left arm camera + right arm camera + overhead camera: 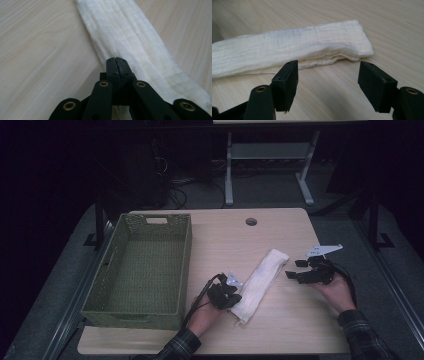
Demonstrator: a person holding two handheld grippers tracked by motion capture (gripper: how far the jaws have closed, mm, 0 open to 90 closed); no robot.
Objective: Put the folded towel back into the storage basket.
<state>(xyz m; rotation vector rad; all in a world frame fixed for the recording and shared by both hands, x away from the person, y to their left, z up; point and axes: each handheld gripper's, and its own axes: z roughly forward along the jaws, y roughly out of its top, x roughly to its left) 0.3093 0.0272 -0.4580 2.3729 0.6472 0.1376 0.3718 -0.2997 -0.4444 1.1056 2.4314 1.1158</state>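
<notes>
One folded white cloth (261, 282), one green basket (102, 302), one table (280, 230), two grippers (231, 296) (295, 269)

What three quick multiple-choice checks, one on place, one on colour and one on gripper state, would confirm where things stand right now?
1. Where does the green basket stand relative to the folded cloth?
A. On the left hand-held gripper's side
B. On the right hand-held gripper's side
C. On top of it

2. What colour is the cloth?
A. Blue
B. Cream white
C. Red

3. How do the right hand-held gripper jaws stand?
A. Shut on the cloth
B. Open, short of the cloth
C. Shut on the basket

Answers: 1 A, the high view puts the basket at the table's left. 2 B, pale in every view. 3 B, bare tabletop lies between the jaws.
</notes>
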